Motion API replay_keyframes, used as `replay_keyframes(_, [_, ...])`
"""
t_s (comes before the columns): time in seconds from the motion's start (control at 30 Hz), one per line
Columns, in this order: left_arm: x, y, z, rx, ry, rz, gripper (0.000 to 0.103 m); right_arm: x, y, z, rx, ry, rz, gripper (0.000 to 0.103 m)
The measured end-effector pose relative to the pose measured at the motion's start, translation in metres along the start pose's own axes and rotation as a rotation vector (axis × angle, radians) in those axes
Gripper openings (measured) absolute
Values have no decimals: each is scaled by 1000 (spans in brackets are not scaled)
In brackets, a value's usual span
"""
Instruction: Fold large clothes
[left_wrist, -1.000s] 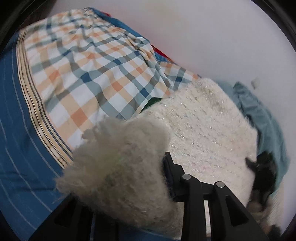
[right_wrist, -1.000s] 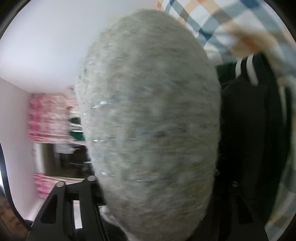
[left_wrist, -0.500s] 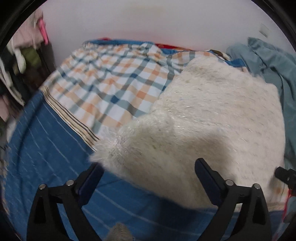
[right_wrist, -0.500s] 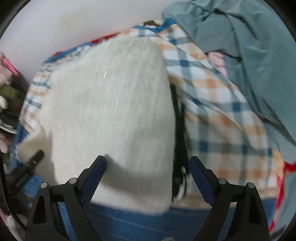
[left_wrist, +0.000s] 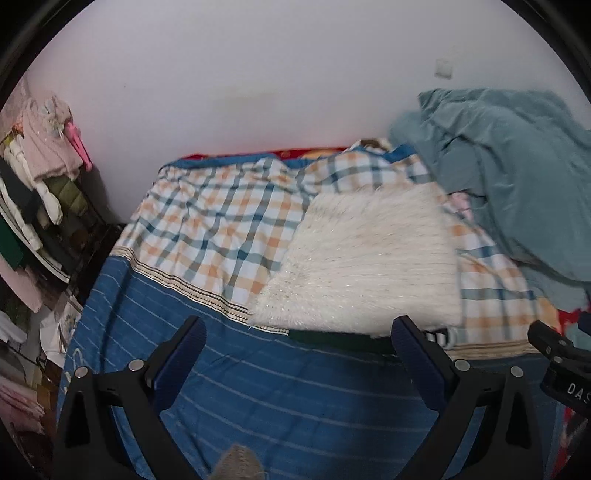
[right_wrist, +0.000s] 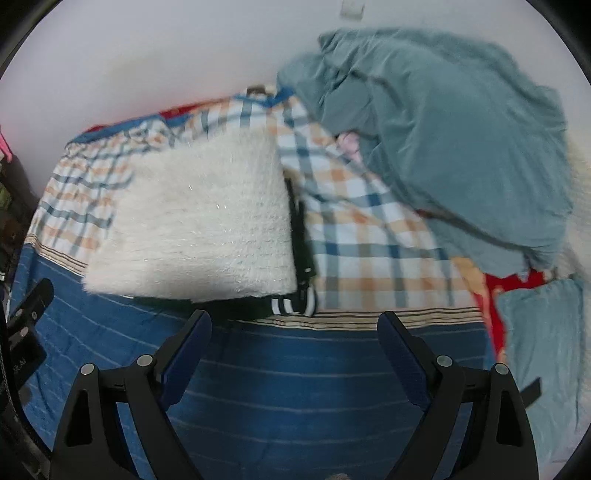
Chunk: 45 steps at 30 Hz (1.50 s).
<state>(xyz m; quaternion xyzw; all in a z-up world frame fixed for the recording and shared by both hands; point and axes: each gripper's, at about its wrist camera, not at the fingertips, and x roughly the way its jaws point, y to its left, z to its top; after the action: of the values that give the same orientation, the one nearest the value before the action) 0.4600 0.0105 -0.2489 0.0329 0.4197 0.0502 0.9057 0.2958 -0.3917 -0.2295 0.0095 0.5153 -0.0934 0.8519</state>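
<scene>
Left gripper (left_wrist: 297, 334): fingers spread wide, nothing between, only blue striped sheet (left_wrist: 280, 398) below. Right gripper (right_wrist: 293, 328): fingers spread wide, empty, over same sheet. Both sets of jaws just been opening. Folded cream fuzzy sweater (right_wrist: 199, 225) lies flat ahead, near edge just beyond fingertips, atop dark garment with striped cuff (right_wrist: 295, 302) showing at its near and right edges. Plaid cover (right_wrist: 369, 236) around it. Teal bedding heap (right_wrist: 443, 147) to right, against white wall (left_wrist: 258, 74). Clothes rack (left_wrist: 40, 177) at left.

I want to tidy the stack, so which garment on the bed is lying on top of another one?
The fluffy cream sweater: it lies folded on a dark garment with white stripes; the teal garment is heaped apart.
</scene>
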Motion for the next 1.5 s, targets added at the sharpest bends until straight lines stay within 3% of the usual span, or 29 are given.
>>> replay_keyframes(0.3, [-152, 21, -15, -5, -68, -34, 102, -196, -21, -43, 14, -124, -49, 93])
replay_keyframes(0.43, [-206, 34, -26, -19, -97, -47, 102, -281, -30, -66, 7, -184, -30, 93])
replay_keyframes(0.73, [-296, 61, -42, -48, -144, -71, 102, -410, -52, -111, 4, -285, -19, 93])
replay_keyframes(1.03, [-337, 68, -52, -38, -131, -72, 102, -480, -64, -145, 26, -290, 4, 93])
replay_keyframes(1.5, [-366, 75, -65, -35, -175, -56, 103, -518, -65, -163, 4, -308, 28, 95])
